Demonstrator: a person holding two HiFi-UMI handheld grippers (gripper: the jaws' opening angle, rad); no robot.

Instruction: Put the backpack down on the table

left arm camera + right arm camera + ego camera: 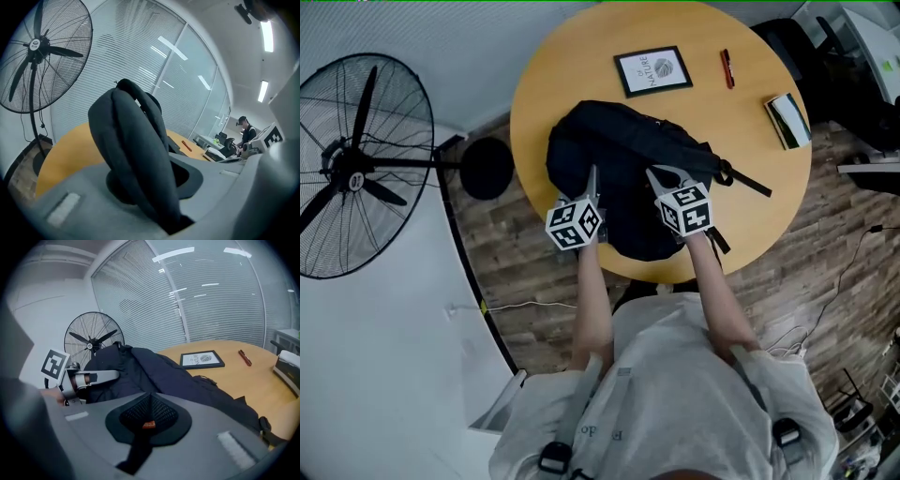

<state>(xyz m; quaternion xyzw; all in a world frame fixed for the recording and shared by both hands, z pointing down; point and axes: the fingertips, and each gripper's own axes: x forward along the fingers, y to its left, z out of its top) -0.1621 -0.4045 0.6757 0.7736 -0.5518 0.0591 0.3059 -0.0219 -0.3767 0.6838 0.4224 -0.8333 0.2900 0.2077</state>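
You are working in an office; evidence as follows: tall glass partitions (211, 301) backed with slatted blinds; strip lights (267, 35) on the ceiling; a person (247, 132) at the desks in the background, beside an office chair (225, 139); a round wooden meeting table (572, 66) carrying a framed print (652, 70) and a red pen (727, 67); a pedestal fan (356, 169) standing on wood-plank flooring (806, 281).

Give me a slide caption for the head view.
Left gripper and right gripper clamp a black fabric backpack over the round wooden table.
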